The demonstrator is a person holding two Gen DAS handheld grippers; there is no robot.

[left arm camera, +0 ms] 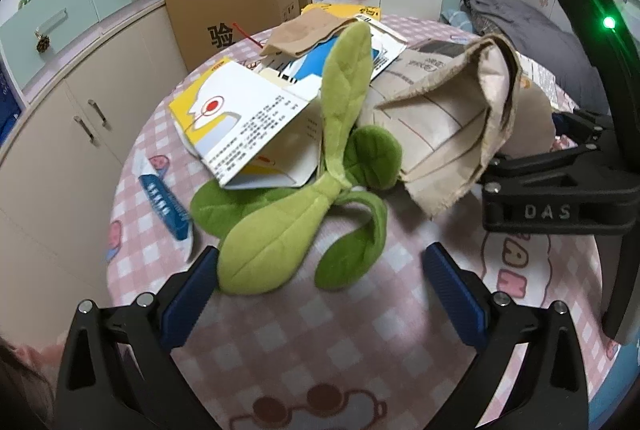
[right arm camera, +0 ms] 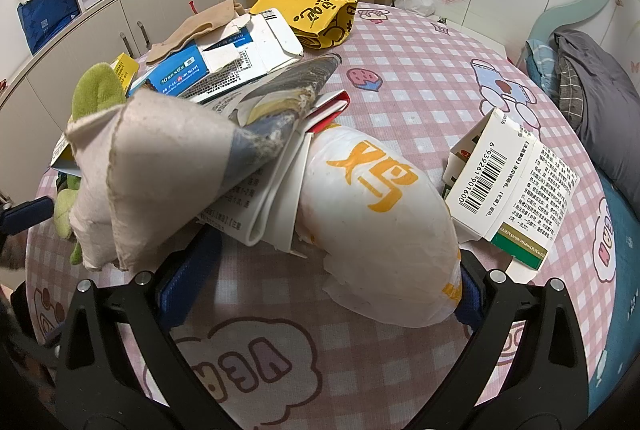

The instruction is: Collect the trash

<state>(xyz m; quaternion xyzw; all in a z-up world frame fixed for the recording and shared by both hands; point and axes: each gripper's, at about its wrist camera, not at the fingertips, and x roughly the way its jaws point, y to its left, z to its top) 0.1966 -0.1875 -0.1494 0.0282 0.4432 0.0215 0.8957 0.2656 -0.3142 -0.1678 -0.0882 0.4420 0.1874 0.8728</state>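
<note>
Fingers [right arm camera: 188,280] flank a white bag [right arm camera: 380,226], unseen leftward.

Left gripper [left arm camera: 320,284] low, jaws spread wide, right gripper [right arm camera: 320,284] low, jaws wide apart too

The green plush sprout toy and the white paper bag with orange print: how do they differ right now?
The green plush sprout toy is soft fabric with leaf shapes; the white paper bag with orange print is crinkled paper, bulging. The toy lies partly under a yellow and white carton, in front of the open left gripper; the bag lies between the open right gripper's fingers. Both rest on the pink checked tablecloth.
</note>
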